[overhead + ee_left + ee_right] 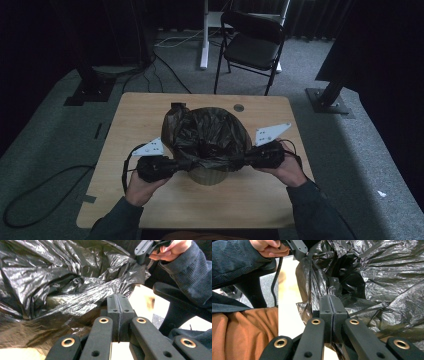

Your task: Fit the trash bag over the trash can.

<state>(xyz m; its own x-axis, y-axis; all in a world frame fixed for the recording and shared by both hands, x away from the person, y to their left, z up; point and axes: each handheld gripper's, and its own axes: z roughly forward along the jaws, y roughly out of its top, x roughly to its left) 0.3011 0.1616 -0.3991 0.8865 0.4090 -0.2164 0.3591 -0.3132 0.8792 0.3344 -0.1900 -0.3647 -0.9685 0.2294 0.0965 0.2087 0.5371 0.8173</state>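
- You have one black bin bag [210, 132], and it lines one bin [209, 176] on the bench.
- You hold two hand-held grippers: the left hand-held gripper [176, 165] and the right hand-held gripper [246, 159], one in each hand.
- You see two grey three-cornered plates, one on top of each.
- You work at one bench [135, 115].
- One folding chair [252, 42] stands beyond it.
- One round hole [238, 107] sits in the benchtop.

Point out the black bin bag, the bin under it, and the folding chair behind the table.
black bin bag [207, 131]: high view, crumpled plastic inside the opening.
bin [209, 176]: high view, front wall showing below the bag.
folding chair [252, 49]: high view, its seat.
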